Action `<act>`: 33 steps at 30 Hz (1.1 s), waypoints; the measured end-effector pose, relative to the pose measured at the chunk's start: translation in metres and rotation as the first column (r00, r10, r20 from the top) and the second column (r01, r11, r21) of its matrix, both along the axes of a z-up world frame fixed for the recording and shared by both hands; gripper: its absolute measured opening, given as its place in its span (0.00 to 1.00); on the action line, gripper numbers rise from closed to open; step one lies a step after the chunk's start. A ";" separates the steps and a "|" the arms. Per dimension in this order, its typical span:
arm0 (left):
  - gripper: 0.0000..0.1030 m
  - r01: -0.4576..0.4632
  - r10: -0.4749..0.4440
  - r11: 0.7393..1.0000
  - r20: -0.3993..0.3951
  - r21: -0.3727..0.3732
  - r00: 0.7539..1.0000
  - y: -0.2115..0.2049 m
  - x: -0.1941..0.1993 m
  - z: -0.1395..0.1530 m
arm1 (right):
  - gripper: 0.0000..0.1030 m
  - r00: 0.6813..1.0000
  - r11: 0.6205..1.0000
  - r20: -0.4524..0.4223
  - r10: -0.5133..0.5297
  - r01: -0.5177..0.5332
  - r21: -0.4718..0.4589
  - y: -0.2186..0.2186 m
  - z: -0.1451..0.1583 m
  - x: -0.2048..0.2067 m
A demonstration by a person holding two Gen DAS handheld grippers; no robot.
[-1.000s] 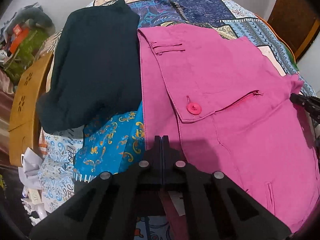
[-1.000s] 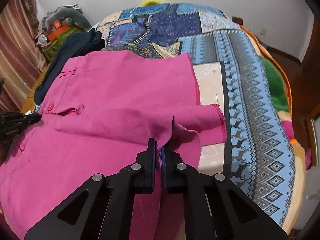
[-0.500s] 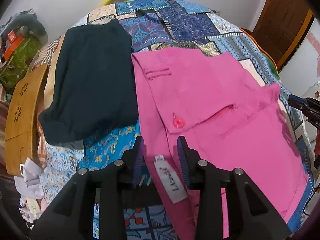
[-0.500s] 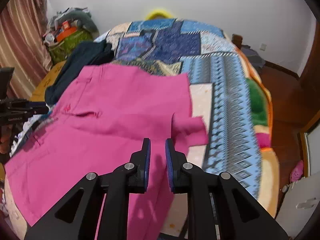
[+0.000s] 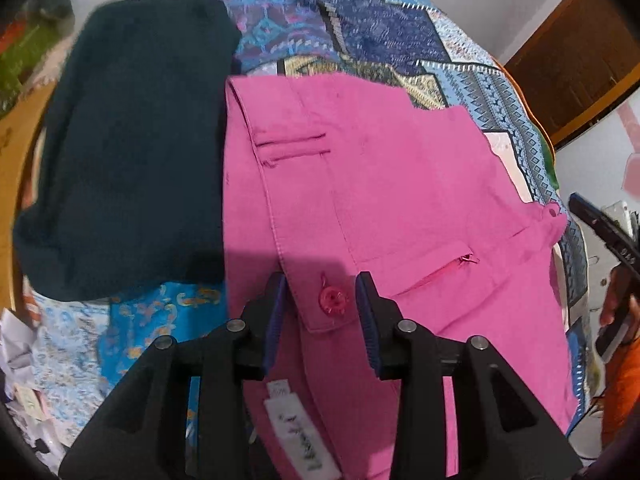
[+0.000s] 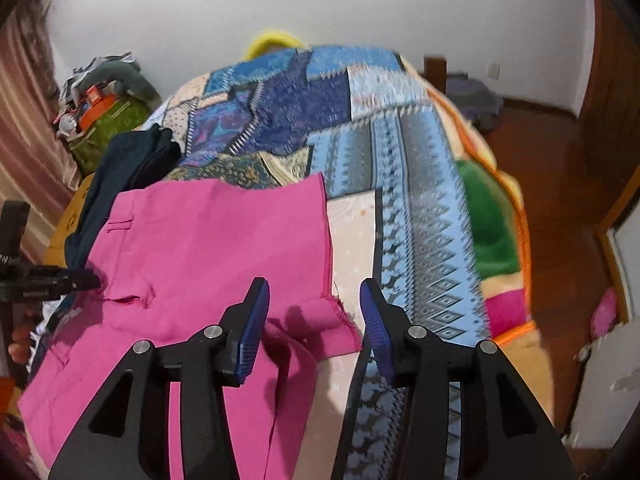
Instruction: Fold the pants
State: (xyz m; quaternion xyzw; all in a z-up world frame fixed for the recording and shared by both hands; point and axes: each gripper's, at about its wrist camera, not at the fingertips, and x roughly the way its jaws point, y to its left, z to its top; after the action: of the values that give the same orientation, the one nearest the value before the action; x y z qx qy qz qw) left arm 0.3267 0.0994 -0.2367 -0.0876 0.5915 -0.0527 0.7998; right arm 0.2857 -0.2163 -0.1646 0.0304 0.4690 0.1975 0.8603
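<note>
Pink pants (image 5: pixel 380 200) lie folded on a patterned bedspread (image 5: pixel 380 40), waistband to the left. The red button (image 5: pixel 331 300) and a white label (image 5: pixel 300 436) show near my left gripper (image 5: pixel 320 312), which is open above the waistband and holds nothing. In the right wrist view the pants (image 6: pixel 208 248) fill the left half, with a frayed leg hem (image 6: pixel 320 320) bunched at the right edge. My right gripper (image 6: pixel 312 320) is open just above that hem, empty.
A dark navy garment (image 5: pixel 132 140) lies folded left of the pants, also seen in the right wrist view (image 6: pixel 124 172). A wooden board (image 5: pixel 16 160) and clutter sit past the bed's left edge. Wood floor (image 6: pixel 560 184) lies to the right.
Both grippers were shut on the pants a second ago. They have opened, let the cloth drop onto the bed, and drawn back slightly.
</note>
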 end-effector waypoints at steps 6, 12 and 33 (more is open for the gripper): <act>0.38 0.004 -0.004 0.999 -0.013 -0.043 1.000 -0.001 0.003 -0.009 | 0.42 0.995 1.000 -0.102 0.020 -0.018 0.014 0.005 -0.031 0.008; 0.13 0.062 -0.067 0.992 0.048 0.111 0.997 -0.013 -0.003 -0.004 | 0.14 0.990 0.997 -0.126 0.065 -0.068 -0.019 0.009 -0.044 0.003; 0.07 0.064 -0.096 0.953 0.092 0.298 0.991 -0.018 -0.016 -0.004 | 0.07 0.989 0.984 -0.109 0.101 -0.115 -0.136 0.012 -0.042 -0.010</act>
State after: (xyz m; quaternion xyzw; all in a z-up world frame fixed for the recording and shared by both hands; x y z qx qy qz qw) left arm 0.3112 0.0814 -0.2407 0.0592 0.5527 -0.0012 0.8313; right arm 0.2759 -0.2040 -0.2062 -0.0465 0.5259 0.2083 0.8234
